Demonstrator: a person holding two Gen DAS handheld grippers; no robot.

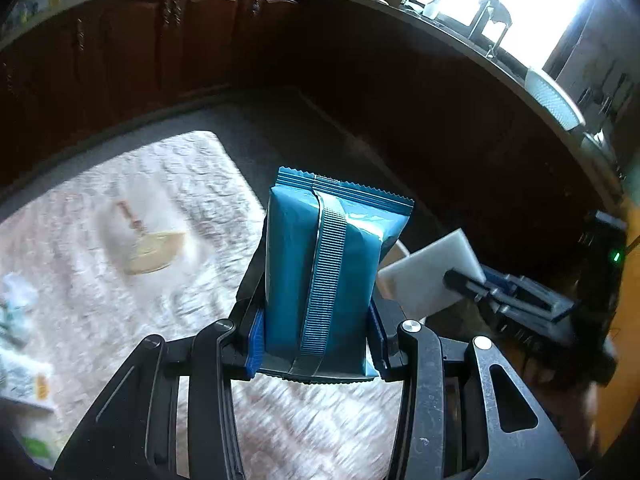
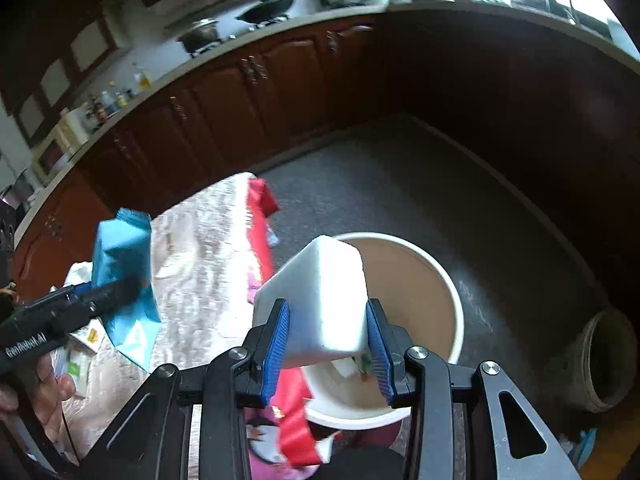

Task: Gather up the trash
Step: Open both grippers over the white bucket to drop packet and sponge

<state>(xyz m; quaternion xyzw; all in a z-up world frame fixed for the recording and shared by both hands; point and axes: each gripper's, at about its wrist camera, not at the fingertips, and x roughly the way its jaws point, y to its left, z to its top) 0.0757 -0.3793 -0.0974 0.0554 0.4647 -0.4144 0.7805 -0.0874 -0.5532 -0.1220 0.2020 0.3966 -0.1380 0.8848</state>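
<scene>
My left gripper is shut on a blue foil snack packet and holds it upright above the pale patterned tablecloth. The packet also shows at the left of the right wrist view. My right gripper is shut on a white foam block and holds it over the round white bin on the floor. The block and right gripper also show in the left wrist view. The bin holds a few scraps.
A red wrapper hangs at the table edge next to the bin. A fan-shaped object and paper litter lie on the cloth. A woven basket stands on the floor at right. Dark cabinets ring the room.
</scene>
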